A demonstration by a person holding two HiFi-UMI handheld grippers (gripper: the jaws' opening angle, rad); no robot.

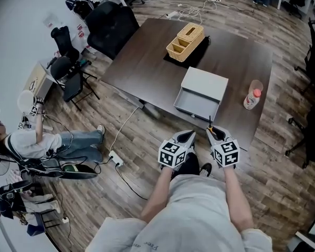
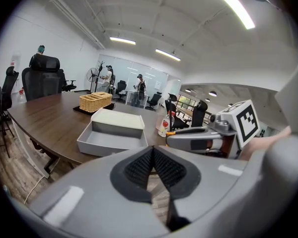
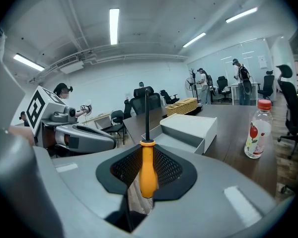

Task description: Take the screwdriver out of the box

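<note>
Short of the dark wooden table (image 1: 147, 56) and its open grey box (image 1: 198, 103), the right gripper (image 1: 213, 132) clamped the orange-handled screwdriver (image 3: 148, 172), shaft pointing boxward; left gripper (image 2: 152, 157) closed, empty

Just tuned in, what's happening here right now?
A person stands back from the table with a gripper in each hand. The right gripper is shut on the screwdriver by its orange handle, with the shaft pointing ahead. The screwdriver is clear of the open grey box on the table. The left gripper is beside it, jaws together and empty.
</note>
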